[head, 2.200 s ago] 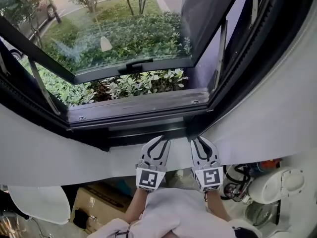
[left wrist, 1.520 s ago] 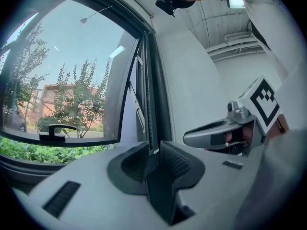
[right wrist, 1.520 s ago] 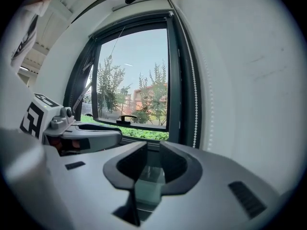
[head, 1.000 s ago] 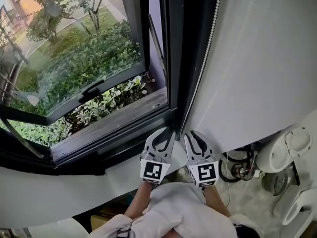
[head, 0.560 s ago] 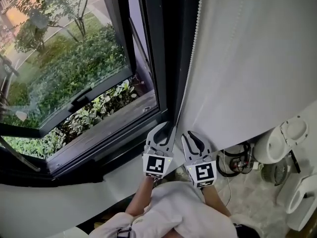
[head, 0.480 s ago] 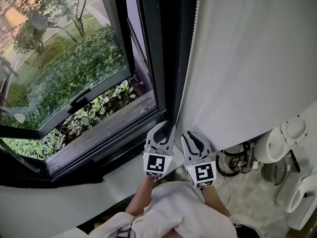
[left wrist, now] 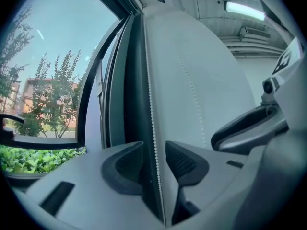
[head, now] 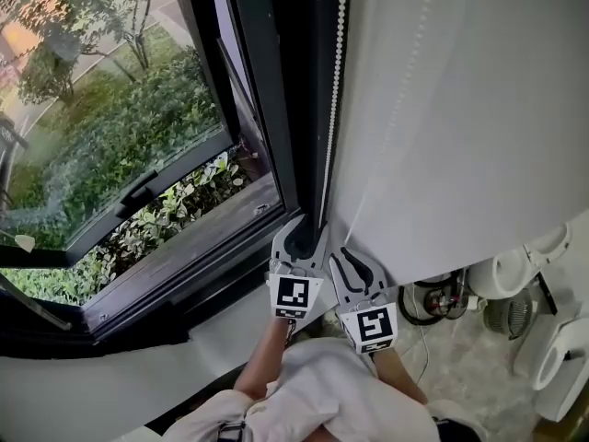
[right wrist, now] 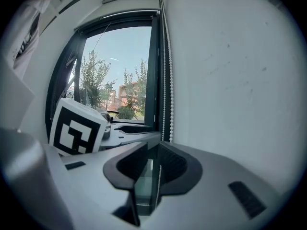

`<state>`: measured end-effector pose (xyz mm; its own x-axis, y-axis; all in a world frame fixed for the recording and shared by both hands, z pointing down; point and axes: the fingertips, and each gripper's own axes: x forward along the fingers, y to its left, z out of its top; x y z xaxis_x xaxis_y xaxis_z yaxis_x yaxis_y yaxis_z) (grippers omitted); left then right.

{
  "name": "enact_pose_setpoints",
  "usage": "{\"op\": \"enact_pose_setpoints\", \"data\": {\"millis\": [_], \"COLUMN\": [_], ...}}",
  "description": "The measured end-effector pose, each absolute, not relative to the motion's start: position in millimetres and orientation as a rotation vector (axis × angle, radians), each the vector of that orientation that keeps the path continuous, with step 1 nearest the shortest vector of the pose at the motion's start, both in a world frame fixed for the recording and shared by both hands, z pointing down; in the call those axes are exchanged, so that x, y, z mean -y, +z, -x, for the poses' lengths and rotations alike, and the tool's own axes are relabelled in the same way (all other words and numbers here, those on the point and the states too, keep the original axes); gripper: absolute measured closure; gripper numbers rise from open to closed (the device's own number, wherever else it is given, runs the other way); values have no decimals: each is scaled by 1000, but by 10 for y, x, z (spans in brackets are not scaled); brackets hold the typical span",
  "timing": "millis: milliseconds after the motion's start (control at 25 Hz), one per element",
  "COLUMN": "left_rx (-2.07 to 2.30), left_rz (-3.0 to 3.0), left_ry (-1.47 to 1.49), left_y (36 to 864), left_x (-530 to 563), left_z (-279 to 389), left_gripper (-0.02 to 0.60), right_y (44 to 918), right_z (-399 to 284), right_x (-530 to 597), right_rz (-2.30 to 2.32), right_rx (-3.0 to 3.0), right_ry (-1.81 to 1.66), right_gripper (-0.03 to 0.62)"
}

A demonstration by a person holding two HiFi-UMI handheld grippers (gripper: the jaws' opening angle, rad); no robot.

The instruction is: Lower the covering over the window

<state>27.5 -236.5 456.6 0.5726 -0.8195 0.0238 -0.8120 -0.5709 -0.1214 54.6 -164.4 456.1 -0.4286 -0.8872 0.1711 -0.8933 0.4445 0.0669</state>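
A white bead chain (head: 333,90) hangs along the dark window frame (head: 285,81), beside the white roller blind (head: 460,109). My left gripper (head: 311,226) points level at the frame. Its jaws have just been opening and now stand wide. In the left gripper view the chain (left wrist: 149,104) runs down between the left gripper's (left wrist: 154,150) pads, and neither pad presses on it. My right gripper (head: 339,251) sits close beside it on the right, under the blind. In its own view the right gripper (right wrist: 152,150) shows a narrow slit between the pads with nothing gripped.
The glass sash (head: 120,127) is swung outward over green shrubs. A white sill (head: 230,330) runs below the frame. White fan-like appliances (head: 515,265) and cables (head: 433,302) stand on the floor at lower right. The person's white sleeves (head: 340,394) fill the bottom edge.
The view has swung right, and the frame and chain now stand right above the grippers. The left gripper has closed in on the chain and its jaws have spread around it. The right gripper has barely moved.
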Motion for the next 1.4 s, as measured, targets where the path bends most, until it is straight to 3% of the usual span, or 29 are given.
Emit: {"op": "enact_pose_setpoints", "data": {"millis": [640,1080,1400], "left_rx": [-1621,-1533,-1488], "left_rz": [2540,2671,2747], "left_ry": [-223,-175,-158], "left_y": [4685,4663,4743], "left_x": [2674,2526,2219], "left_z": [-308,-270,-117], "left_gripper": [433,565,566], "right_y": [4600,4520,4379], "right_z": [-629,-574,-468], "right_x": [1540,1475,1458], "right_rz": [-1537,-1521,-1494], "right_rx": [2505,2537,2567], "right_ry": [77,49,-12], "right_gripper": [533,533,533]}}
